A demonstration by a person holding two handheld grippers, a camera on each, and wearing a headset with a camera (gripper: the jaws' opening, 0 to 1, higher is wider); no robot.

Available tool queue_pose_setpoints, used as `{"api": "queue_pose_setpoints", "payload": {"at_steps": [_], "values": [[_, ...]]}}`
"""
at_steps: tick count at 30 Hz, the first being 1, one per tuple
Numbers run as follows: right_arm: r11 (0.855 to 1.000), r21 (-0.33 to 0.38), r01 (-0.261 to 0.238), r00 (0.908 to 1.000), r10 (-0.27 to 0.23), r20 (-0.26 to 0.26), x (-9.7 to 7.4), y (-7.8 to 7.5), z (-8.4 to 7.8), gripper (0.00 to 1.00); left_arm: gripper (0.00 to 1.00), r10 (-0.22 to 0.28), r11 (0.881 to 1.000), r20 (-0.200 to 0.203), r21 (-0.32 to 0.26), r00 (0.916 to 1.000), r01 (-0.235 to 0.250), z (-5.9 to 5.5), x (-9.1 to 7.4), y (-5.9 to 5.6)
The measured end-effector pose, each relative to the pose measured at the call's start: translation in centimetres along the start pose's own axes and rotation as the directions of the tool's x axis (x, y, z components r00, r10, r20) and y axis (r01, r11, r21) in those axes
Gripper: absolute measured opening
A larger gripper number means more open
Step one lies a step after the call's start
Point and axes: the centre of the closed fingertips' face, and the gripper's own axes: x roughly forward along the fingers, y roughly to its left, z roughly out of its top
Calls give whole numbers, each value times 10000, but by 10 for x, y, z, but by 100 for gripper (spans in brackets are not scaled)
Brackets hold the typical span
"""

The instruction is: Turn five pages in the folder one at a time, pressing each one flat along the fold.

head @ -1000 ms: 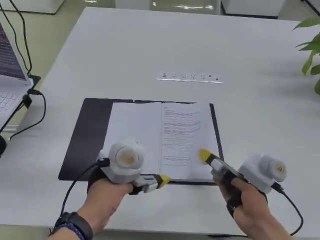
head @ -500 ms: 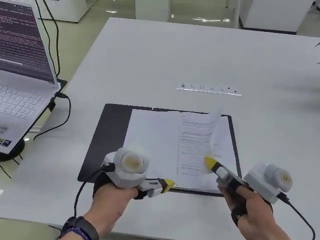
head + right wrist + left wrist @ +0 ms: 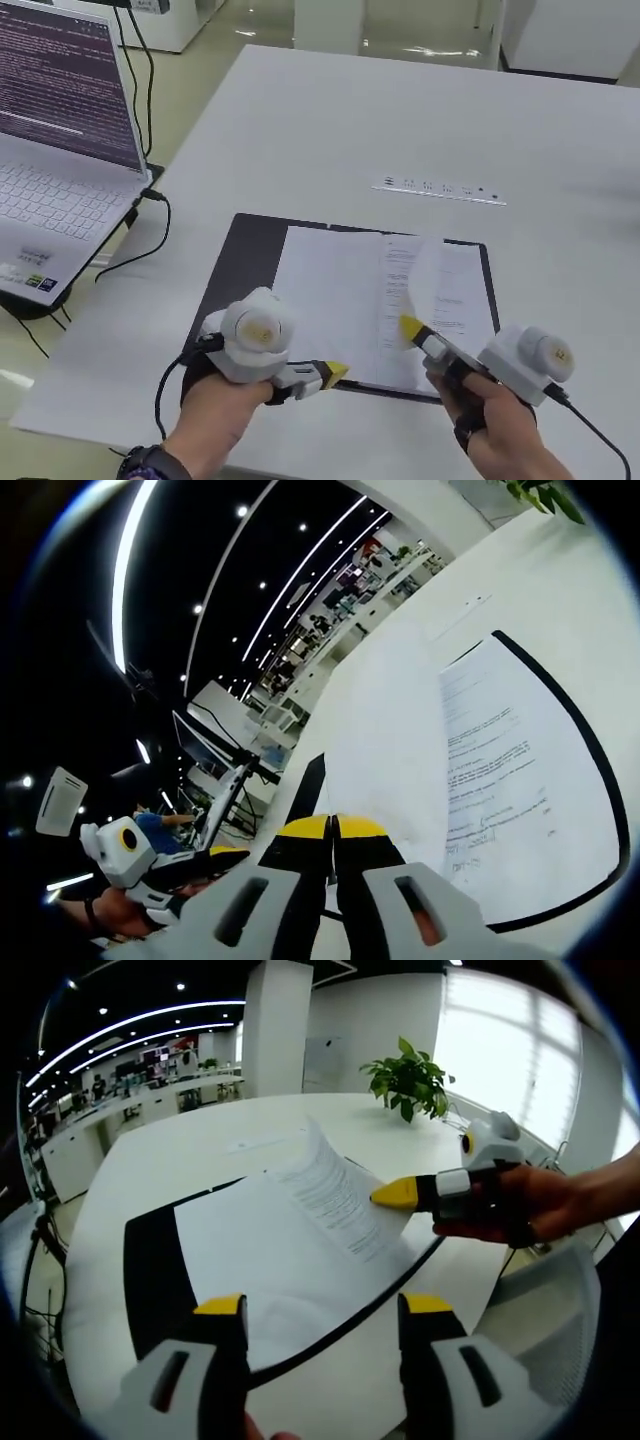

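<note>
folder [image 3: 245,275] lies open; right tongs [image 3: 410,327] pinch a lifted page [image 3: 425,285], left tongs [image 3: 331,372] gape wide.

Clear for passing over the bare white tabletop [image 3: 400,110] beyond and right of the open black folder [image 3: 240,270], apart from a flat white socket strip [image 3: 438,190] just past its far edge. Blocked on the left by an open silver laptop [image 3: 60,190] and its black cables [image 3: 152,196]. Barred over the folder's right half by a raised printed paper sheet [image 3: 335,1195] pinched in the right gripper [image 3: 410,327].
</note>
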Motion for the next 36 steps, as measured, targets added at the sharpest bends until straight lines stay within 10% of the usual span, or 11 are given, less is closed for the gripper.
{"api": "queue_pose_setpoints", "payload": {"at_steps": [36], "values": [[9975, -19, -711, 9677, 685, -2425, 98, 57, -56, 0, 60, 1191, 9900, 757, -856, 9900, -1126, -1, -63, 74]]}}
